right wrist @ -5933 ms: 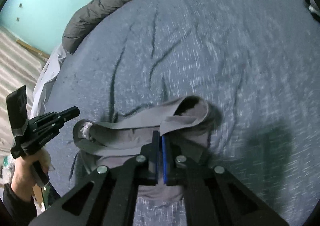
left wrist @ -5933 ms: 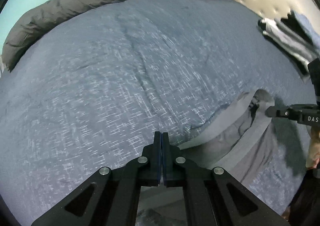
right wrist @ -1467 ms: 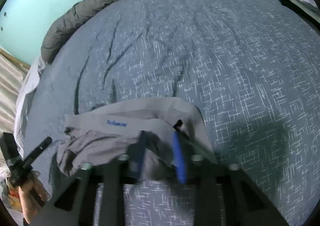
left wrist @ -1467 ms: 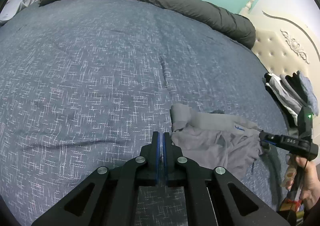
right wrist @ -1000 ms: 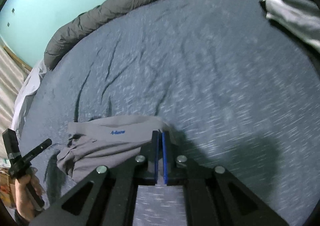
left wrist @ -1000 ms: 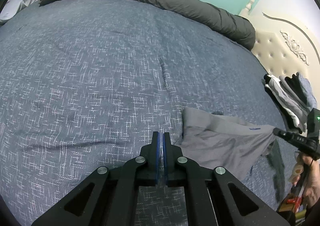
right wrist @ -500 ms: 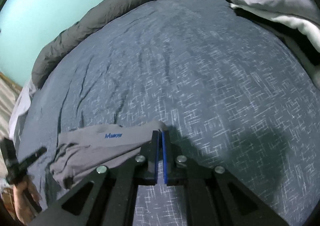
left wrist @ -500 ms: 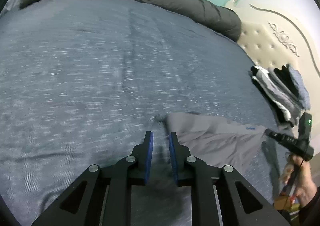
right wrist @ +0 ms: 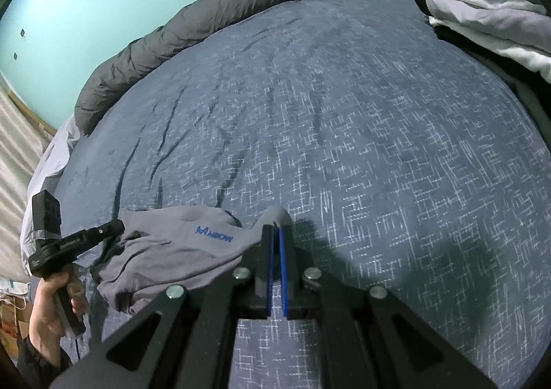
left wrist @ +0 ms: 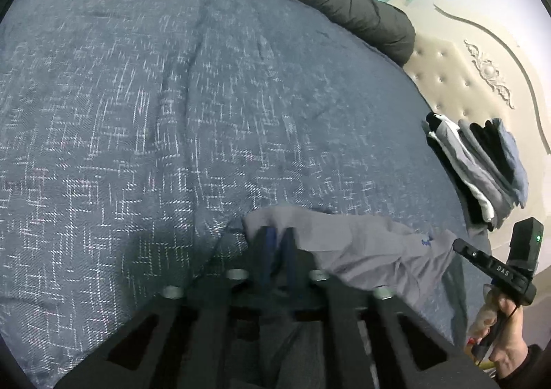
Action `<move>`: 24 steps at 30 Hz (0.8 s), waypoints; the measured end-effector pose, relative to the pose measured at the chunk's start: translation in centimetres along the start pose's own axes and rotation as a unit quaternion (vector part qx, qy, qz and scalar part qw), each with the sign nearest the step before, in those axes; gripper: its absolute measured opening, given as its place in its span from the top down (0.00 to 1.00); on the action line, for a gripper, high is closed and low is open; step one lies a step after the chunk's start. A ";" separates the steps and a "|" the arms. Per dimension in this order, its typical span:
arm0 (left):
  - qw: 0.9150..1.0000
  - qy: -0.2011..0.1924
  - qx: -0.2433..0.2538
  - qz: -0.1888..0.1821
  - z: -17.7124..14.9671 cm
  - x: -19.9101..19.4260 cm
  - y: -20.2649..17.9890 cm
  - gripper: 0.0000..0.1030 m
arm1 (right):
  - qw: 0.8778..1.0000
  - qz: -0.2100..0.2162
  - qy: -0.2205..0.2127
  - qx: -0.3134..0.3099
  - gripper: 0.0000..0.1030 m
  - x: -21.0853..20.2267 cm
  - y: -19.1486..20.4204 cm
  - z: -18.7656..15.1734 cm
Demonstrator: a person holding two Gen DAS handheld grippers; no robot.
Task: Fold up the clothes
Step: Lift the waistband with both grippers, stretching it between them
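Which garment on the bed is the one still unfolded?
The grey garment with blue lettering, lying loose and wrinkled between the left gripper and right gripper. The others sit in a folded stack by the headboard.

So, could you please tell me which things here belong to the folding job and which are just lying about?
In the job:
- grey garment
- left gripper
- right gripper

Lying about:
- stack of folded clothes
- dark grey rolled duvet
- blue bedspread
- headboard
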State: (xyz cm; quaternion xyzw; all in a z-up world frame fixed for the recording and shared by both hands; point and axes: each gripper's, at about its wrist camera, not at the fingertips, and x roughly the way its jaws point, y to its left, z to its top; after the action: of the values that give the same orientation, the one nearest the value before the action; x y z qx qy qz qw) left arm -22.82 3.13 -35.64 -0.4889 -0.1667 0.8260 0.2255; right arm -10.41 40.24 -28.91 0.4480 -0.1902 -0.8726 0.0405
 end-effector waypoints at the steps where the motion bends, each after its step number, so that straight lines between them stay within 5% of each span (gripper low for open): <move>1: 1.000 -0.004 0.003 0.000 0.0 -0.4 -0.2 0.98 | 1.000 0.002 -0.004 -0.002 0.97 -0.3 0.0 0.1; 12: 0.989 -0.138 0.045 0.006 -0.1 -14.8 -3.5 0.98 | 0.996 0.046 -0.065 -0.030 0.97 -5.4 4.1 2.1; 24: 0.969 -0.213 0.114 0.060 -0.4 -30.3 -8.9 0.98 | 0.981 0.110 -0.132 -0.086 0.97 -13.3 11.4 4.9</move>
State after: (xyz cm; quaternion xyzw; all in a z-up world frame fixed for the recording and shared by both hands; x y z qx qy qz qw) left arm -7.93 -5.61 -9.24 -0.2821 -0.0856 0.9366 0.1894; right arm -7.57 34.34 -11.91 0.2998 -0.1668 -0.9274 0.1492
